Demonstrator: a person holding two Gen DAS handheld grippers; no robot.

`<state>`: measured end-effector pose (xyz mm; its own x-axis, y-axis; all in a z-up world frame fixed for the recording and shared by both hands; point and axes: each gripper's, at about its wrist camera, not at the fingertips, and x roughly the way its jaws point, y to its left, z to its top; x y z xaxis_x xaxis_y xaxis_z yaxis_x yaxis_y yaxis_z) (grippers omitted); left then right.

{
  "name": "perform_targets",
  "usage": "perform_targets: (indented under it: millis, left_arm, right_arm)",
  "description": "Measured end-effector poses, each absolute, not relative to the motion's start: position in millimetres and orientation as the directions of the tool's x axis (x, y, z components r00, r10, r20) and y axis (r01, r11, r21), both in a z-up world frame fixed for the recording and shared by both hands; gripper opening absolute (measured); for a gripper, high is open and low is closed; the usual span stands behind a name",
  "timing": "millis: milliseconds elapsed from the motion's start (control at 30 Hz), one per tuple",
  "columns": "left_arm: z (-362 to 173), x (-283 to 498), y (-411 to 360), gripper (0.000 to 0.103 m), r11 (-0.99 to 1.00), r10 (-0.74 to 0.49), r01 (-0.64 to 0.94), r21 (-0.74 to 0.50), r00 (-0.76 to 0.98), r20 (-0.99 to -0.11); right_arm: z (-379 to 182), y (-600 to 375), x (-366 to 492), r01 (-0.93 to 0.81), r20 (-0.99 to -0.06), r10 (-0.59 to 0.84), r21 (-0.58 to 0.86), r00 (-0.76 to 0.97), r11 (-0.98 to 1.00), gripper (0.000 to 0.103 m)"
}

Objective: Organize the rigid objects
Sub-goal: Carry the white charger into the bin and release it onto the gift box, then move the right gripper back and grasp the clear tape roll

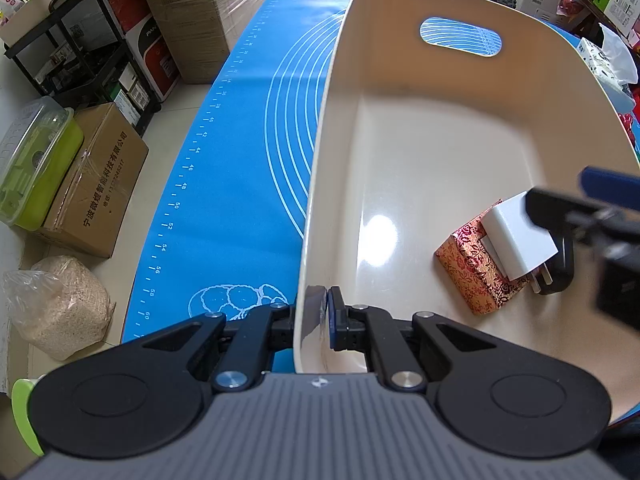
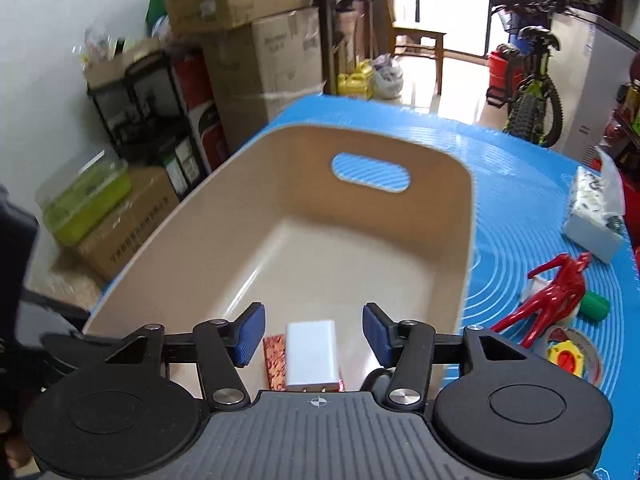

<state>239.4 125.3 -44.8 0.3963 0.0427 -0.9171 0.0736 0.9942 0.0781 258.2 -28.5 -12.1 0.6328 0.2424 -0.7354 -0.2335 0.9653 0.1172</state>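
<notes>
Left gripper is clamped on the near-left wall of the cream bin, one finger outside, one inside, pinching the rim at bottom centre of the left wrist view. The bin sits on a blue mat and fills most of the frame, with an oval handle slot in its far wall at upper right.

Inside the bin, lower right of the left view: a red-and-gold patterned box on the floor, with a white charger plug lying tilted on top of it, prongs pointing down-right. Something dark sits just behind the plug, too hidden to name.

Right gripper hangs over the near end of the bin with its jaws spread wide and nothing between them; blue pads stand either side of the plug, clear of it. It also shows blurred at the right edge of the left view.

On the mat right of the bin, in the right wrist view: red figurine, green cylinder, yellow-red toy, tissue pack.
</notes>
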Motion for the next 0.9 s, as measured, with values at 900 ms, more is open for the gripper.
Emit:
perform_targets:
  millis: [900]
  left_arm:
    - [-44,236,129,0.011,0.994,0.049,0.068,0.083,0.398,-0.916]
  right_arm:
    - [-57,-197,256,0.191,-0.805,-0.092,0.026,0.586,0.981,0.076]
